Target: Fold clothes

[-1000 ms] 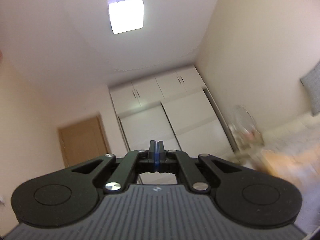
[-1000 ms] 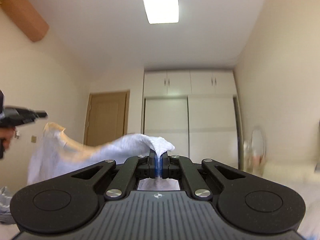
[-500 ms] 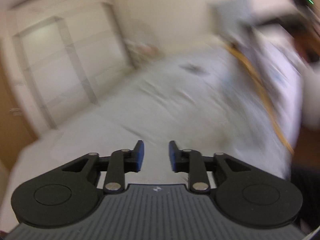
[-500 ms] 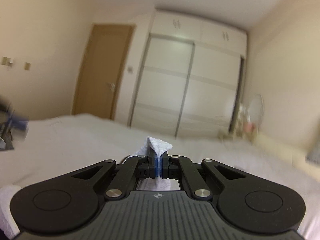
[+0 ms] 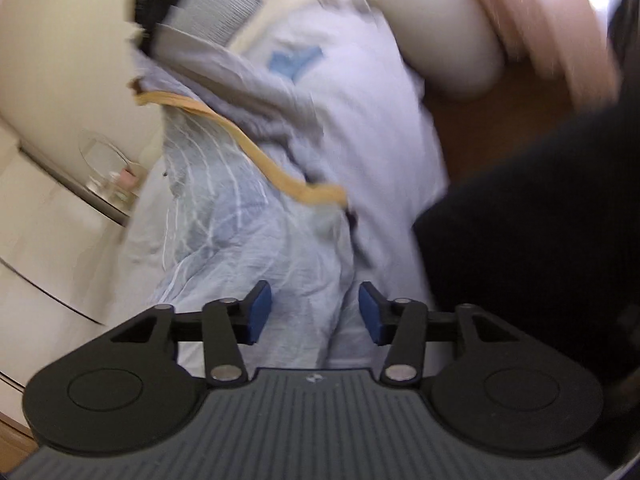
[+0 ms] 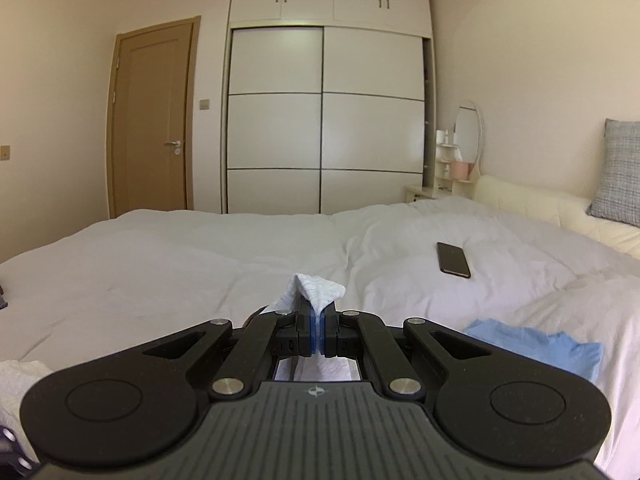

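Right wrist: tongs (image 6: 318, 330) level, pinching garment (image 6: 316, 292).

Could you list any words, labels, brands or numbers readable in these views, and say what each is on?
No readable text in either view.
Right gripper: a small emblem on its body, a symbol and no letters.
Left gripper: the same mark, blurred.
Garment: a blue patch, too blurred to read.
Phone: dark, nothing legible.
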Available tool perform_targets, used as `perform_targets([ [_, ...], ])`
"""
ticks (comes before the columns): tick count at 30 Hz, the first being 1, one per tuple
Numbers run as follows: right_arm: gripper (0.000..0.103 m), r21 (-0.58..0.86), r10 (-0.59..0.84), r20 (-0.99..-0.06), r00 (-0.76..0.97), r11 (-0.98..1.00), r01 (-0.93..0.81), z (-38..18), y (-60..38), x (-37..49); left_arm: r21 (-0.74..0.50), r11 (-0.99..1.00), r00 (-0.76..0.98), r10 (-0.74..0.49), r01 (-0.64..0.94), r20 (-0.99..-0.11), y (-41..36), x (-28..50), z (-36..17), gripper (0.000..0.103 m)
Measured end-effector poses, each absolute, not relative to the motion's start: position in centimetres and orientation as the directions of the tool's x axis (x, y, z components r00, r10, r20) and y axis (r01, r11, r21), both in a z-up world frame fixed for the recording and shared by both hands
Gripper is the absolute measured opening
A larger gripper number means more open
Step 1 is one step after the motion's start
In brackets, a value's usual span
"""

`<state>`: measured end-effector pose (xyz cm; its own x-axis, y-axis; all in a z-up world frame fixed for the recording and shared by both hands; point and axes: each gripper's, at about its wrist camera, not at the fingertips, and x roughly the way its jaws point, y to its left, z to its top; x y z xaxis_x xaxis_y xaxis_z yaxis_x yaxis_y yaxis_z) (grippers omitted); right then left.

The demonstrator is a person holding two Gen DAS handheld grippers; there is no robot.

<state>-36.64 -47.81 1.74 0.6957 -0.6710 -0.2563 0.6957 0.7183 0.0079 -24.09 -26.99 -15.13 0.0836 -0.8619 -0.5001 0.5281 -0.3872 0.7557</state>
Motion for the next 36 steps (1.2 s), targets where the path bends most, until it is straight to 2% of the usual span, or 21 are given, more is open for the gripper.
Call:
perform_targets([
  [1,0.002,0.012,-0.671,-0.257,0.695,0.717,0.697,1.7,-47.9,-36.9,0.765,-0.378,0.105,-0.861,0.522,-0.498,-27.2,-23.8,-15.3,0.02],
  [4,0.002,0.019,-0.673,-0.26,0.692,0.713,0.701,1.9,-48.3,-37.4,0.714,-0.344,0.11,-0.855,0.61,-0.506,-27.8,-21.9,-13.4,0.005],
  [6,0.002,0.021,-0.674,-0.264,0.69,0.712,0.702,1.9,-48.4,-37.4,0.613,-0.287,0.083,-0.861,0.736,-0.503,-27.4,-20.0,-10.5,0.004],
  [8,0.002,0.025,-0.674,-0.265,0.69,0.711,0.703,2.0,-48.4,-37.4,0.519,-0.184,0.092,-0.882,0.835,-0.461,-26.5,-17.5,-7.2,0.004],
  [11,0.002,0.019,-0.678,-0.238,0.696,0.713,0.701,2.5,-47.8,-37.8,0.48,0.01,0.2,-0.917,0.877,-0.346,-25.5,-13.9,-2.4,0.003],
  [15,0.002,-0.033,-0.688,-0.135,0.713,0.722,0.691,5.6,-45.0,-37.9,0.392,0.194,0.294,-0.932,0.899,-0.213,-22.9,-9.3,5.1,0.002],
  [21,0.002,-0.069,-0.662,0.024,0.749,0.746,0.662,10.8,-41.4,-38.5,0.38,0.217,0.298,-0.94,0.899,-0.168,-19.2,-6.3,8.9,0.002],
  [27,0.001,-0.093,-0.649,0.06,0.758,0.753,0.652,12.2,-40.4,-37.5,0.358,0.27,0.328,-0.938,0.894,-0.112,-15.9,-3.9,11.7,0.002],
  [32,0.001,-0.17,-0.657,0.118,0.745,0.725,0.667,13.4,-38.3,-36.9,0.343,0.411,0.422,-0.905,0.844,0.046,-13.3,-4.4,14.3,0.002],
  [36,0.001,-0.212,-0.648,0.221,0.729,0.698,0.684,16.3,-36.6,-37.4,0.347,0.511,0.471,-0.859,0.786,0.2,-11.4,-5.3,19.6,0.002],
])
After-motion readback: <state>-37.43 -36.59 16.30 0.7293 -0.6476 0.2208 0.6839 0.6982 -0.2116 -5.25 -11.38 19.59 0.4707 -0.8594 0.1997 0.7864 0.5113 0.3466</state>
